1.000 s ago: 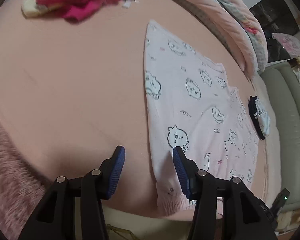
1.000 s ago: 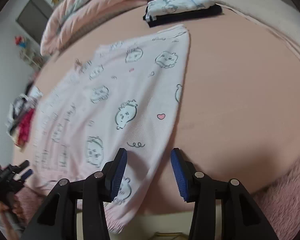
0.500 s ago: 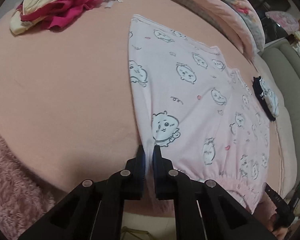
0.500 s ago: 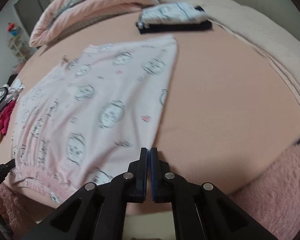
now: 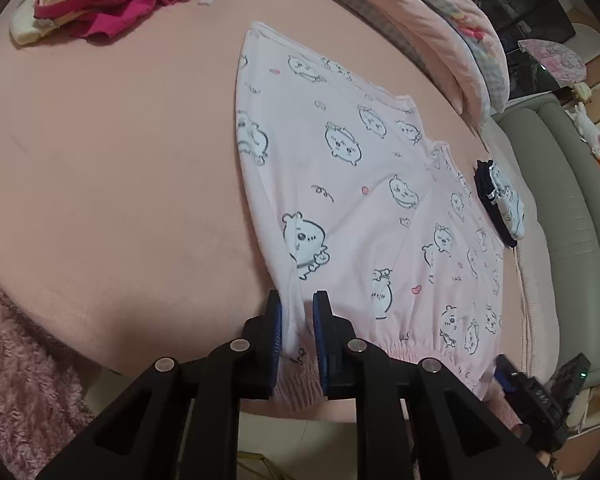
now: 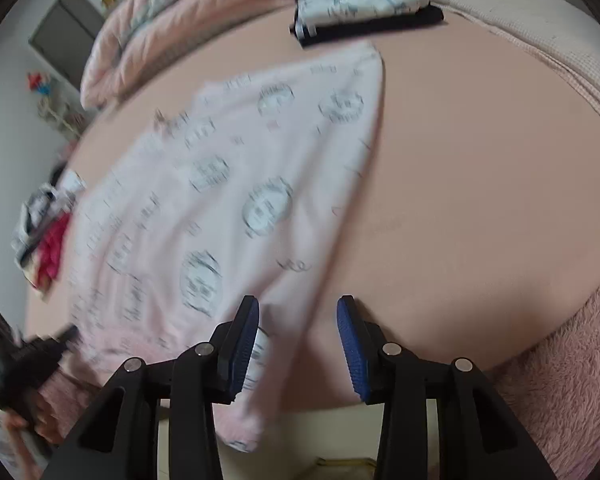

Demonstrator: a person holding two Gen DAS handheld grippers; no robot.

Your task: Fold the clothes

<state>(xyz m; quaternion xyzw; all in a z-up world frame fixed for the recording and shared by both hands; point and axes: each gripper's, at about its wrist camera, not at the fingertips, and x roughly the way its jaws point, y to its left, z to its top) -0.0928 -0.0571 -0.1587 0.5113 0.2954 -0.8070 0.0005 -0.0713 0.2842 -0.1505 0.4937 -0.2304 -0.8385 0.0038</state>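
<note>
Pink garment [image 5: 352,184] lies flat between both grippers' parted jaws.

My pads [image 5: 277,330] are blue on black claws. The pyjama bottoms [image 5: 352,184] are pale pink with black-outlined white cartoon animals. At eleven o'clock lies a magenta-and-cream clothes pile [image 5: 100,4] on the peach sheet [image 5: 108,152].

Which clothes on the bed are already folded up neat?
The small navy-and-white stack by the far edge. The pink printed garment lies spread flat; the red-and-cream pile is crumpled.
</note>
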